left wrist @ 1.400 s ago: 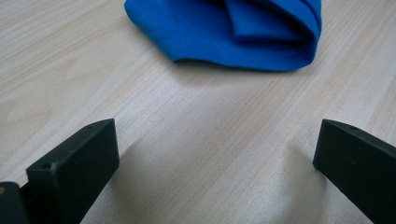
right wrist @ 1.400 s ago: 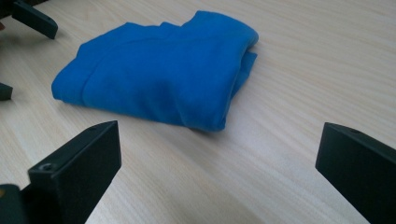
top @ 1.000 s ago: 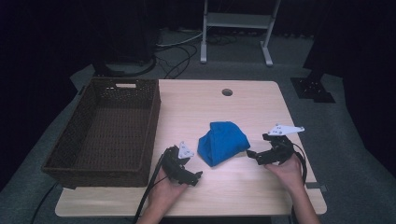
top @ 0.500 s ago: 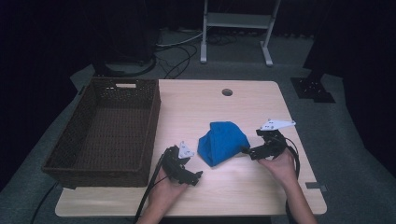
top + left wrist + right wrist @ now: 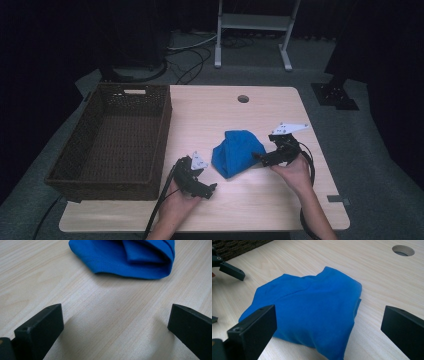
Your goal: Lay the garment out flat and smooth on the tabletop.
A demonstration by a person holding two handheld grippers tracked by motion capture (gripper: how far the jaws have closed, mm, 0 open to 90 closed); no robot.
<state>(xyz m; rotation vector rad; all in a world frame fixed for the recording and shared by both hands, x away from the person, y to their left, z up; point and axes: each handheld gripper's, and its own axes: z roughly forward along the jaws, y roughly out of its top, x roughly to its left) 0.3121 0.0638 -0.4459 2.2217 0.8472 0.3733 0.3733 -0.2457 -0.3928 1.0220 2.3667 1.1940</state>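
The folded blue cloth [image 5: 236, 152] lies mid-table on the wooden table [image 5: 225, 115], right of the wicker basket [image 5: 115, 135]. The right gripper [image 5: 260, 157], jaws spread wide, points at the cloth's right edge. The left gripper [image 5: 207, 189], jaws also apart, rests near its left corner. Advance low along the tabletop, pinch all folded layers together, then lift evenly. No brand, label or writing is legible

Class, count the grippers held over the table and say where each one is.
2. The left gripper is near the table's front edge, beside the blue cloth; the right gripper is at the cloth's right edge.
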